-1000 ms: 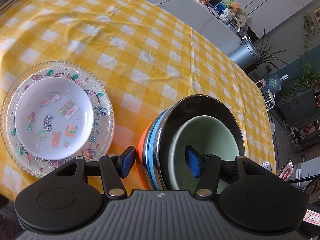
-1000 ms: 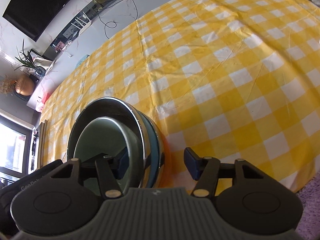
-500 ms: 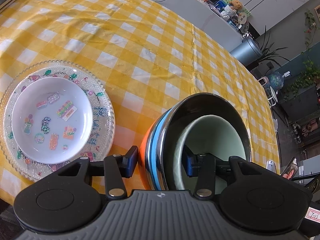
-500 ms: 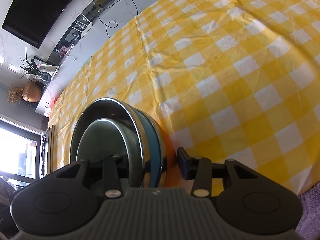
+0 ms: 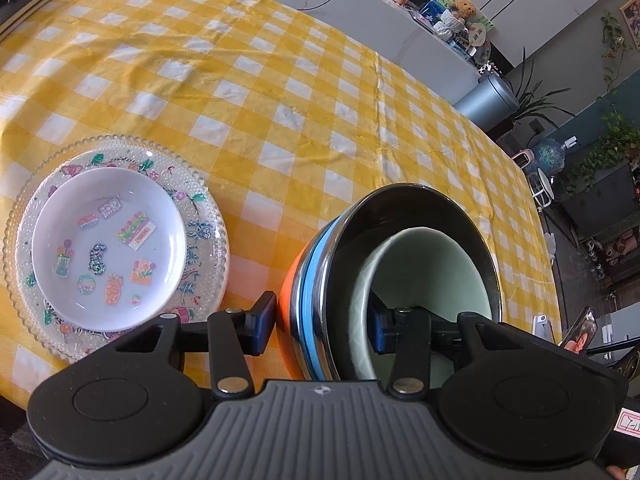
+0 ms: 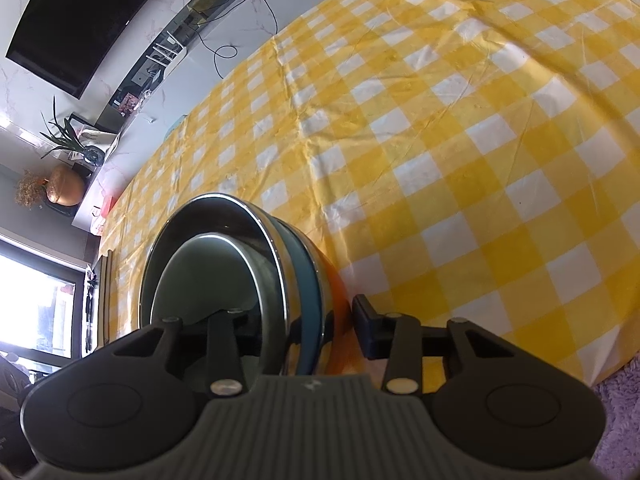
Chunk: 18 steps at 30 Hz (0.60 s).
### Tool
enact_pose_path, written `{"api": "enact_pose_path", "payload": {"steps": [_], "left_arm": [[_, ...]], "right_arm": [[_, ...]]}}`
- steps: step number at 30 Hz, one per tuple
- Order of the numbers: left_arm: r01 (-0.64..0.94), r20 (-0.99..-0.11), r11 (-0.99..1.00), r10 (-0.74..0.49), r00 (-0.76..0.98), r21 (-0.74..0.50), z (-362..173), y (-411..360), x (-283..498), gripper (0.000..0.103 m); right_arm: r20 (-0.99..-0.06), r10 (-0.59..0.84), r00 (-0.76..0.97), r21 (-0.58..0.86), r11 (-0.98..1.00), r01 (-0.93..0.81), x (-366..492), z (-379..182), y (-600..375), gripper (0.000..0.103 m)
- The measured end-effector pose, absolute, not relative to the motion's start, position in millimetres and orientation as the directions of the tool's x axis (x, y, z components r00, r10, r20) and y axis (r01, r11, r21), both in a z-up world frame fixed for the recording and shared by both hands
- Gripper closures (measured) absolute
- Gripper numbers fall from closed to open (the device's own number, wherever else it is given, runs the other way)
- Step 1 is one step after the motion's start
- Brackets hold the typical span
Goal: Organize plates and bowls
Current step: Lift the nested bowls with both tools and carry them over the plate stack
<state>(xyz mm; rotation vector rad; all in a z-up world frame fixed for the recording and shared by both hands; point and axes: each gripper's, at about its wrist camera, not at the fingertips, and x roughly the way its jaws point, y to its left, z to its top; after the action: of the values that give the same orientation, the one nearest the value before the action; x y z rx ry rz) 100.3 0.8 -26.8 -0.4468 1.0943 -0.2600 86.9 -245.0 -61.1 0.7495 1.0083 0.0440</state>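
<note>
A stack of bowls (image 5: 320, 304) stands on the yellow checked table: an orange one outside, then blue, then steel, with a pale green bowl (image 5: 424, 264) inside. My left gripper (image 5: 322, 326) straddles the stack's left rim, one finger outside and one inside, and is shut on it. My right gripper (image 6: 308, 328) straddles the stack's (image 6: 304, 280) right rim and is shut on it. A white bowl with stickers (image 5: 108, 248) sits on a clear patterned glass plate (image 5: 200, 208) to the left.
A dark notebook (image 5: 24, 4) lies at the table's far left corner. The table's near edge (image 6: 600, 360) runs close by my right gripper. A white counter with snacks (image 5: 432, 12) stands behind the table.
Both grippers have closed in on the bowl stack's rims, from open to gripping. The stack looks a little more tilted and nearer to both cameras.
</note>
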Motion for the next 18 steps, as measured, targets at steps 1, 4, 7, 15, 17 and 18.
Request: {"api": "enact_pose_path", "payload": {"steps": [1, 4, 7, 15, 17, 18], "left_arm": [[-0.013, -0.793, 0.882, -0.418, 0.443, -0.472, -25.5, 1.4, 99.6, 0.051], [-0.013, -0.788, 0.88, -0.42, 0.45, -0.475, -20.8, 5.3, 96.0, 0.051], [-0.016, -0.784, 0.879, -0.418, 0.458, -0.477, -15.2, 10.2, 92.2, 0.051], [-0.042, -0.775, 0.88, -0.393, 0.495, -0.473, 3.2, 38.8, 82.9, 0.051], [-0.057, -0.772, 0.878, -0.385, 0.505, -0.475, 6.9, 49.9, 81.0, 0.051], [-0.063, -0.771, 0.878, -0.381, 0.51, -0.475, 8.4, 54.6, 80.1, 0.051]], "right_arm": [[-0.746, 0.364, 0.557, 0.587, 0.754, 0.295, 86.0, -60.0, -245.1, 0.063], [-0.743, 0.363, 0.562, 0.588, 0.756, 0.288, 84.2, -55.5, -243.8, 0.063], [-0.738, 0.365, 0.567, 0.587, 0.762, 0.275, 82.5, -49.1, -238.9, 0.063], [-0.721, 0.393, 0.57, 0.594, 0.774, 0.217, 82.7, -32.3, -213.7, 0.064], [-0.718, 0.401, 0.569, 0.593, 0.781, 0.198, 84.9, -27.4, -203.4, 0.064], [-0.716, 0.405, 0.568, 0.592, 0.784, 0.188, 85.8, -25.3, -198.3, 0.064]]}}
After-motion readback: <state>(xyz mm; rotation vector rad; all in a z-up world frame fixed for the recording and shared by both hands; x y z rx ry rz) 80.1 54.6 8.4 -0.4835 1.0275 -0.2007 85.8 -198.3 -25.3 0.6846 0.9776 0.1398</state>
